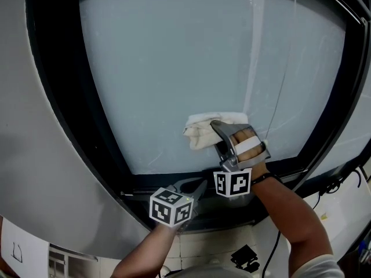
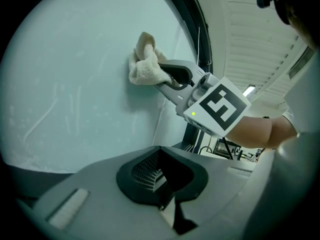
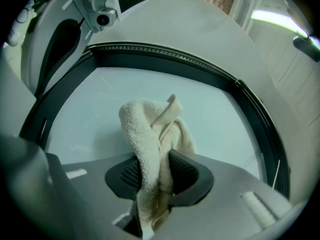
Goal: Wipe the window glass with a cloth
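Cream terry cloth (image 1: 201,133) presses on the pale frosted window glass (image 1: 191,57) — clamped in the right gripper (image 3: 159,176); left gripper (image 2: 161,181) below the glass, jaws together.

Head view looks down at the window glass (image 1: 174,68); both gripper views face it closely.

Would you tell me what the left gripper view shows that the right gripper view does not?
Only the left gripper view shows the right gripper's marker cube, the person's arm and the left gripper's own shut, empty fingers. Only the right gripper view shows the cloth pinched between the right fingers, and the left gripper from outside. Both show the cloth against the glass and the dark frame.
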A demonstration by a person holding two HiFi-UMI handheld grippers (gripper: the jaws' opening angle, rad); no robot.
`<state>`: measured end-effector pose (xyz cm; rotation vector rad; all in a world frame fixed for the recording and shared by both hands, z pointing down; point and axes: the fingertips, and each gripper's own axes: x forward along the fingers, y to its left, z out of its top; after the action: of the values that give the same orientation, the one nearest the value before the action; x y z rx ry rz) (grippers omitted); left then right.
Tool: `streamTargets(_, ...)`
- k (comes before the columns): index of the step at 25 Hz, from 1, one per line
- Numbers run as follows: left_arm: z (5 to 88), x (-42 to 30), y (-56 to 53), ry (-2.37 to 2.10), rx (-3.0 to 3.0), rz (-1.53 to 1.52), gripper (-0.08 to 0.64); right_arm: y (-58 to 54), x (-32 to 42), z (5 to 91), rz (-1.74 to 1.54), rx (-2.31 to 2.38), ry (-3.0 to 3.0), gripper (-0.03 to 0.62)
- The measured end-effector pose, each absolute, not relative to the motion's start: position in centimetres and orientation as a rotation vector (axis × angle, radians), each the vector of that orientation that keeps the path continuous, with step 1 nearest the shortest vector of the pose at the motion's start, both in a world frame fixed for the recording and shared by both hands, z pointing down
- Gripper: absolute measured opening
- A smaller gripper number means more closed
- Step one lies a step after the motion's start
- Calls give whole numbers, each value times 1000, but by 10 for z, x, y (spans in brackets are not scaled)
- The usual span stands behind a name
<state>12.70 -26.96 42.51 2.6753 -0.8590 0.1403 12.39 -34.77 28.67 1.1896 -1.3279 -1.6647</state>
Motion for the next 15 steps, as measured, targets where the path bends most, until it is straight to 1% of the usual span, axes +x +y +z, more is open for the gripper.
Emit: streamTargets(15, 432, 123, -264, -865, 2668, 156, 17, -346, 121, 329, -1553, 1149, -1446, 112)
